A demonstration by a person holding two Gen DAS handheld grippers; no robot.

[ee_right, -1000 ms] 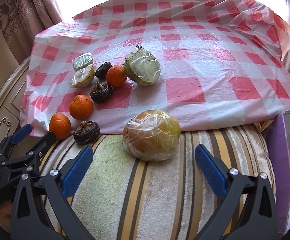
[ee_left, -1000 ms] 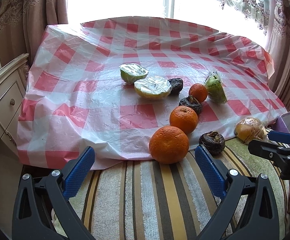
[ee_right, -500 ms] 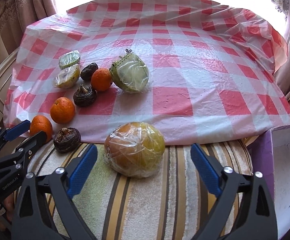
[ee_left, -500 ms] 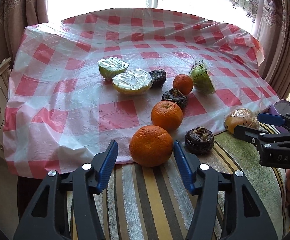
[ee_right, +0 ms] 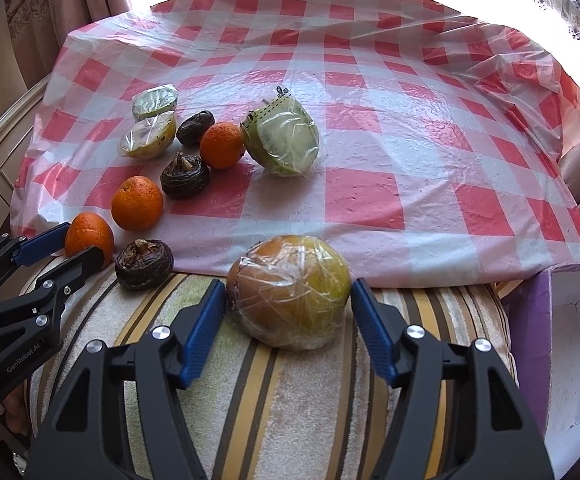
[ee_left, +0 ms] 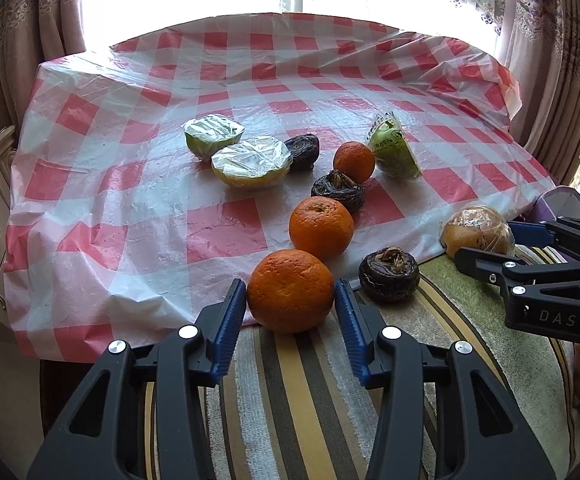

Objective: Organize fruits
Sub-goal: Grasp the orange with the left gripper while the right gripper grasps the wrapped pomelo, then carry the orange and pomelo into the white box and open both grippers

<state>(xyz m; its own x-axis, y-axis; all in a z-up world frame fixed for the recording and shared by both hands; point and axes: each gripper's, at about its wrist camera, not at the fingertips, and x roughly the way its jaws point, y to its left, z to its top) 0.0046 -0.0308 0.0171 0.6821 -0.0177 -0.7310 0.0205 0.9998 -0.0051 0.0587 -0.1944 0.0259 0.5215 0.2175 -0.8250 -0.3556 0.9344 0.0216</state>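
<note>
A: State the position of the nearest round orange mandarin.

B: It rests at the near edge of the red-and-white checked plastic cloth, where the cloth meets the striped towel. It sits between the blue pads of the left tongs. The jaws are closing; both pads stand at the fruit's sides, and a firm press cannot be confirmed.

A: State the position of the round yellow-brown fruit in clear plastic wrap.

B: It lies on the striped towel, just in front of the cloth edge, between the pads of the right tongs. These jaws are also closing. The left pad is at the wrap; a narrow gap shows at the right pad.

A: List the surrounding items.

B: A dark brown wrinkled bulb-shaped fruit sits just beside the mandarin. Behind it, on the cloth: a second orange mandarin, a second dark fruit, a smaller third mandarin, a third dark fruit, a wrapped green cut fruit and two wrapped fruit halves. A purple box stands at the right of the towel.
</note>
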